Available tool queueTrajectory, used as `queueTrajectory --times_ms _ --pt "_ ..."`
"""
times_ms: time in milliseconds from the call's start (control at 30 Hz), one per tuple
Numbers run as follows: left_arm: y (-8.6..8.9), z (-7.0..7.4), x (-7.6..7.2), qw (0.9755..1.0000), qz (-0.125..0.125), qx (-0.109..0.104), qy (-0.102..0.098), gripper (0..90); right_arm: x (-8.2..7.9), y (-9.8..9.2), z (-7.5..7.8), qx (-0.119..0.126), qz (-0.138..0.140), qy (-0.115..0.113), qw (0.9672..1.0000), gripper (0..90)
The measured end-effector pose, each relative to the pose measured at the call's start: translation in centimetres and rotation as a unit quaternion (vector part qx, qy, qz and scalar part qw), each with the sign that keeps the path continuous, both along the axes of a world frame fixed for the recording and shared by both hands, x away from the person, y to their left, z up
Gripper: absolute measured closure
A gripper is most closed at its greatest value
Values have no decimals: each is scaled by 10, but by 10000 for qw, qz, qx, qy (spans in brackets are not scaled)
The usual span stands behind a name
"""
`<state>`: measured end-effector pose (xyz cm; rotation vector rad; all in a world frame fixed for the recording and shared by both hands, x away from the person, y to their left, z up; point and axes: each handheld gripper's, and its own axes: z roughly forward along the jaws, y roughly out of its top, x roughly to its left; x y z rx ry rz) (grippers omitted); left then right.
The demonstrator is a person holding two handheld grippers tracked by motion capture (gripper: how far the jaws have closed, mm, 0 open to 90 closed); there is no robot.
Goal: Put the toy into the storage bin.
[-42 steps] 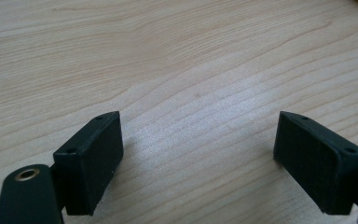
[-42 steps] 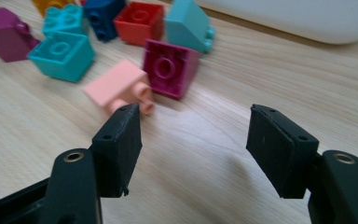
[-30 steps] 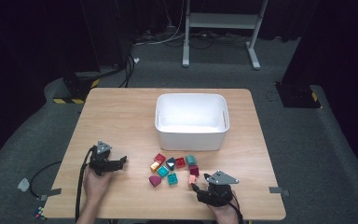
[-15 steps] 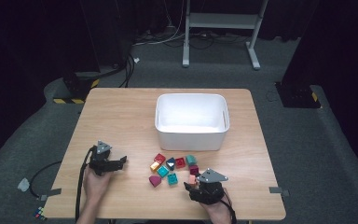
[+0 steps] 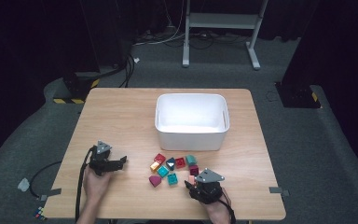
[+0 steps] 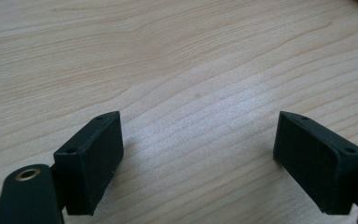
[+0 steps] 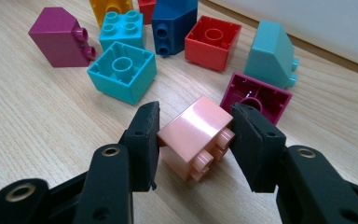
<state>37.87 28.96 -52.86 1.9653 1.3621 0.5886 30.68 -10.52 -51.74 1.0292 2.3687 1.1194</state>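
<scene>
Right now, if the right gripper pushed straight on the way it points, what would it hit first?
The right gripper, jaws just closing, has the pink block between its pads. Straight ahead lies the open-bottomed magenta block, probably first contact, with the pale teal sloped block just behind; depth is unclear.

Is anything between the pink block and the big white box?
Yes. The pink block sits between the right gripper jaws, which have just been closing. A magenta block, a pale teal block and a red one lie between it and the white bin.
</scene>
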Motion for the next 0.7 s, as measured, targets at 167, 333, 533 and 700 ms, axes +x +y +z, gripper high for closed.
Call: queueTrajectory --times_ms 167,333,533,700 --pt "0 0 0 10000 -12 20 7 160 0 -1 0 -19 -29 -30 10000 542" --pt "0 0 0 10000 -11 18 6 160 -2 -2 1 -31 -22 -89 10000 545" --pt "0 0 0 10000 -10 17 6 160 -4 -4 4 30 13 -94 10000 546" --pt "0 0 0 10000 -10 17 6 160 -4 -8 9 42 18 -97 9999 547"
